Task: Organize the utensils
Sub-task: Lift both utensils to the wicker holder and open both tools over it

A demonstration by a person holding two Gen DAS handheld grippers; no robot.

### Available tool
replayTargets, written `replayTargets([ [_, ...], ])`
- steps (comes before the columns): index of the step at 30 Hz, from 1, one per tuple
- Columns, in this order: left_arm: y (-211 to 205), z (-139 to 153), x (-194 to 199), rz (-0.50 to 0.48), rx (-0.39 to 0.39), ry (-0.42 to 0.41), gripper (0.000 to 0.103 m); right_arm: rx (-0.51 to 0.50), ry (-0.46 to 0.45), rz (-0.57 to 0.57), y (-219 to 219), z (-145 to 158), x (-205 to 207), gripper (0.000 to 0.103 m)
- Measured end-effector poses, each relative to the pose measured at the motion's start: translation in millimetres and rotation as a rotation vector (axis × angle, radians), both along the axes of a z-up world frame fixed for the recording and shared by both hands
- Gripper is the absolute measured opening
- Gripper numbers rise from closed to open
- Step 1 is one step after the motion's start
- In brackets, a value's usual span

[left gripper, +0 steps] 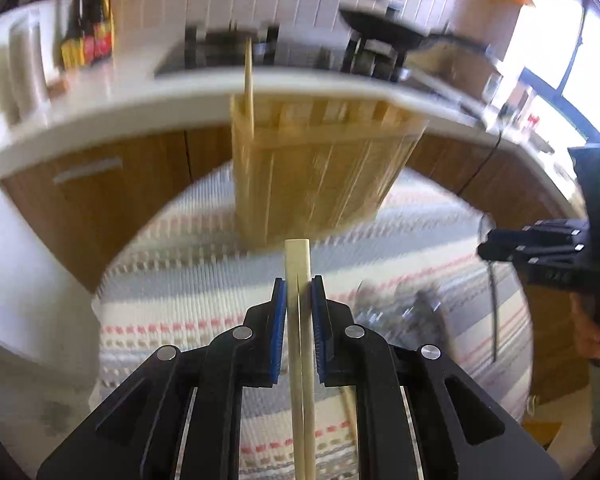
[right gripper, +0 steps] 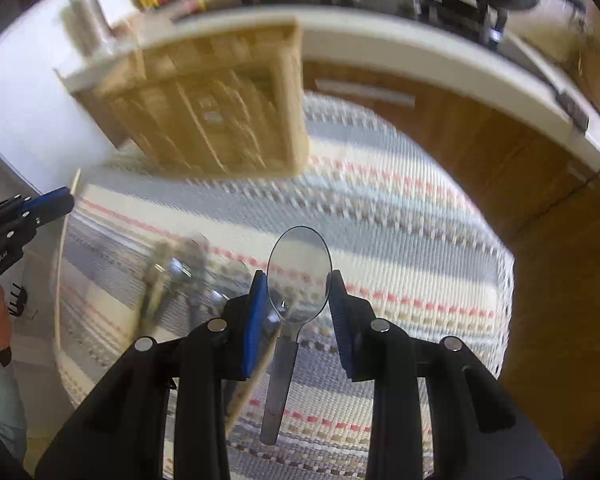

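Observation:
My left gripper (left gripper: pixel 299 280) is shut on a pale wooden chopstick (left gripper: pixel 300 344) that runs between its blue pads and points toward a wooden utensil holder (left gripper: pixel 320 168) standing on a striped mat (left gripper: pixel 172 288). One chopstick (left gripper: pixel 249 84) stands in the holder's left slot. My right gripper (right gripper: pixel 299 280) is shut on the bowl of a metal spoon (right gripper: pixel 298 276), held above the mat (right gripper: pixel 400 232). The holder (right gripper: pixel 216 108) is far left in the right wrist view. Both views are blurred by motion.
Loose cutlery (right gripper: pixel 180 276) lies on the mat to the left of the right gripper. The right gripper shows at the right edge of the left wrist view (left gripper: pixel 540 248). A white counter (left gripper: pixel 120 100) with a stove and pan stands behind, wooden cabinets below.

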State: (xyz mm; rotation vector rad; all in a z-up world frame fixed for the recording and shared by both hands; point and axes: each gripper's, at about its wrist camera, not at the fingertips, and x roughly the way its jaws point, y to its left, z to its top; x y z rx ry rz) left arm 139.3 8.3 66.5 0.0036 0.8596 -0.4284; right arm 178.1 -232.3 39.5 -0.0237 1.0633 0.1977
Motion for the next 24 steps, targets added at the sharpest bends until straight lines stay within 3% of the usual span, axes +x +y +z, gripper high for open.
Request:
replayTargets([
  [5, 1.3, 64.1, -4.5, 0.015, -0.081, -0.176, 0.01, 0.032, -0.159, 0.032, 6.5, 54.0, -24.2, 0.028],
  [12, -10.2, 137.8, 14.6, 0.07, -0.165, -0.397, 0.01, 0.095, -0.396, 0.047, 17.4, 131.2, -3.6, 0.028],
  [15, -18.7, 152.6, 29.5, 0.094, -0.193, -0.473, 0.01, 0.105, -0.496, 0.029, 21.8, 158.7, 11.5, 0.028],
  [18, -23.8, 156.3, 47.5, 0.12, -0.22, -0.518, 0.01, 0.126, -0.587, -0.016, 19.0, 167.2, 25.6, 0.028],
  [21, -25.6, 150.5, 61.4, 0.122, -0.255, -0.594, 0.01, 0.144, -0.649, -0.055, 15.1, 163.6, 38.7, 0.028],
  [24, -31.1, 136.7, 72.3, 0.147, -0.251, -0.667, 0.01, 0.089, -0.711, -0.087, 18.3, 147.6, 53.5, 0.028],
])
